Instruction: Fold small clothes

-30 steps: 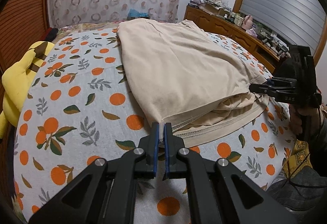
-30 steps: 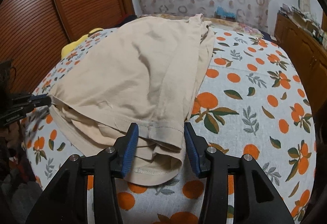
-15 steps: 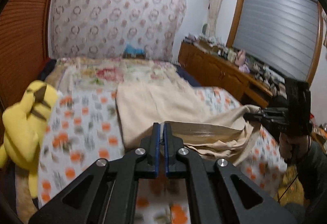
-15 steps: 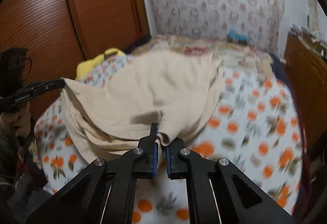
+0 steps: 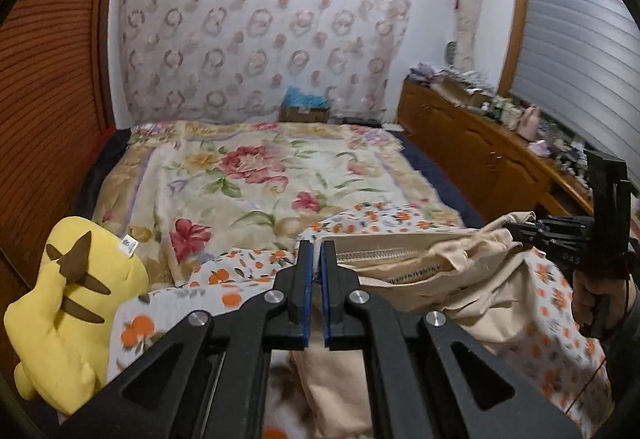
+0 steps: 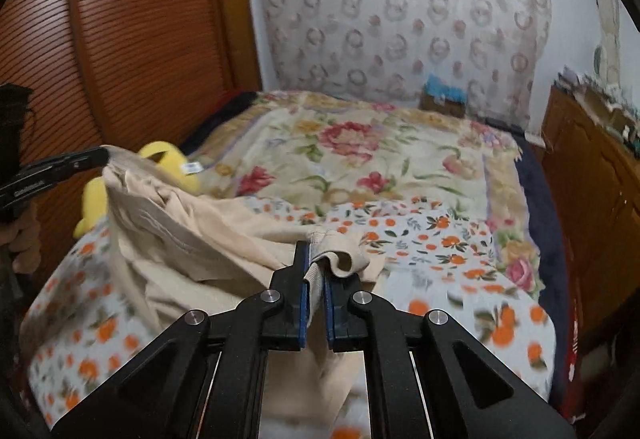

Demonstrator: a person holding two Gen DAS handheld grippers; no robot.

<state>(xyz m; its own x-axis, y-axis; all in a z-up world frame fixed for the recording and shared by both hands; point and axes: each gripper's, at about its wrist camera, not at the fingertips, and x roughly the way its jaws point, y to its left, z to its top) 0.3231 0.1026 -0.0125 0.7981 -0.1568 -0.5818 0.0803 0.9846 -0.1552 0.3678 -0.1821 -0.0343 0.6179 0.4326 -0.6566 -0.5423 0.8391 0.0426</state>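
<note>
Gripping the beige garment (image 5: 420,275) at both hem corners — left gripper (image 5: 316,279) clamped on one, right gripper (image 6: 316,279) clamped on the other, cloth pinched between its blue pads (image 6: 303,303). Garment lifted, sagging between them above the orange-print sheet (image 6: 452,239). Yellow plush (image 5: 68,303) at 9 o'clock in the left view; floral quilt (image 5: 256,175) at 12; wooden dresser (image 5: 480,151) at 2.

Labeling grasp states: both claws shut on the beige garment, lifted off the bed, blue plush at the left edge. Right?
One error: the plush is yellow, not blue, per the left wrist view. Left claw and right claw are shut on the beige garment.
</note>
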